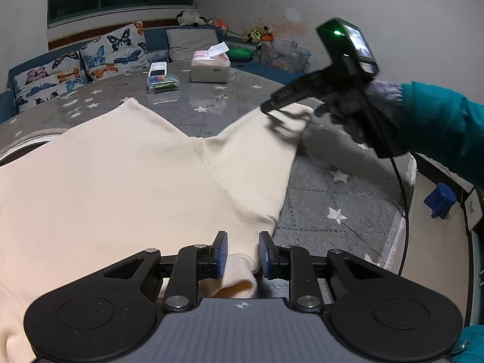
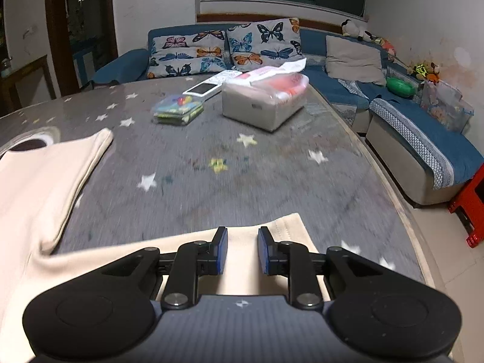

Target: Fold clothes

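**Cream garment spread on the star-print counter, both tools at its edges**

In the left wrist view, the cream garment [image 1: 121, 175] covers the left and middle of the grey, star-patterned counter [image 1: 326, 187], lying flat with one corner reaching up toward the far side and another stretching out to the right. The left tool [image 1: 242, 254] sits low in the middle of the frame, its blue-padded fingers [image 1: 222, 254] spread apart, with a bunched fold of the cream cloth lying between them but not pinched. Beyond the cloth, a clear plastic box [image 1: 163, 83] and a tissue box [image 1: 210, 66] stand on the counter, with butterfly-print cushions [image 1: 90, 57] on the sofa behind. To the right, the right tool [image 1: 281, 115] hangs over the garment's far right corner, held by a hand in a teal sleeve [image 1: 441, 127]; the picture is blurred there.

In the right wrist view, the garment [image 2: 36, 187] fills the left side, and a hemmed strip of it runs along the bottom under the right tool [image 2: 242, 251]. The fingers are spread, just over the cloth edge, gripping nothing. A red stool [image 2: 472, 208] stands on the floor at far right.
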Motion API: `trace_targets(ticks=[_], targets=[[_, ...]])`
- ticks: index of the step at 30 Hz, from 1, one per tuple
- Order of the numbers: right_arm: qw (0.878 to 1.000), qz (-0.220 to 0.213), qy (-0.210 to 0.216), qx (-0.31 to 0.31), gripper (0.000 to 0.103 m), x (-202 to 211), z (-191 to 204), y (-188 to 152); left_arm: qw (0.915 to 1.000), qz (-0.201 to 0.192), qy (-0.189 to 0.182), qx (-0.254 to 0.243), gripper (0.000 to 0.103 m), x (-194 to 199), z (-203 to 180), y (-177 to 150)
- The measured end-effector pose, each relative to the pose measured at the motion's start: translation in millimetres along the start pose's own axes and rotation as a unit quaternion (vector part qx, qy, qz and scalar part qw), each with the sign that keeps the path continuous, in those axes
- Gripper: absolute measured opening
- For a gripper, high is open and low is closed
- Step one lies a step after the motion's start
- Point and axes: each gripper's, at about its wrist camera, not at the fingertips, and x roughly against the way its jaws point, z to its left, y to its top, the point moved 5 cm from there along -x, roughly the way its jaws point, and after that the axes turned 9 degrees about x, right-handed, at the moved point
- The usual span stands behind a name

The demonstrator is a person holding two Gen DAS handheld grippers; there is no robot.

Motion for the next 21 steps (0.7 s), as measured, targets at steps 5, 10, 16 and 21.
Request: trace_targets(ticks=[5,10,16,21], targets=[[1.0,0.0,-0.014,0.004,0.029,3.6,0.4,1.0,0.9999,-0.007,0.0,0.013,0.027,5.1,1.5,-0.9],[1.0,-0.017,0.004,0.016,0.029,34.0,15.2,-9.0,0.9988,-0.033,0.005,0.035,0.03,28.7,10.4,-2.5],[0.995,-0.042,0.065,0.064,0.032,74.4,60.5,-16.3,0.9929,-0.072,0.061,0.072,0.03,79.9,46.0,-13.0],[0.98,-0.069,0.126,0.139,0.032,104.7,120.2,-14.2,0.9812,-0.086,0.127,0.117,0.028,106.6,87.1,-22.7]])
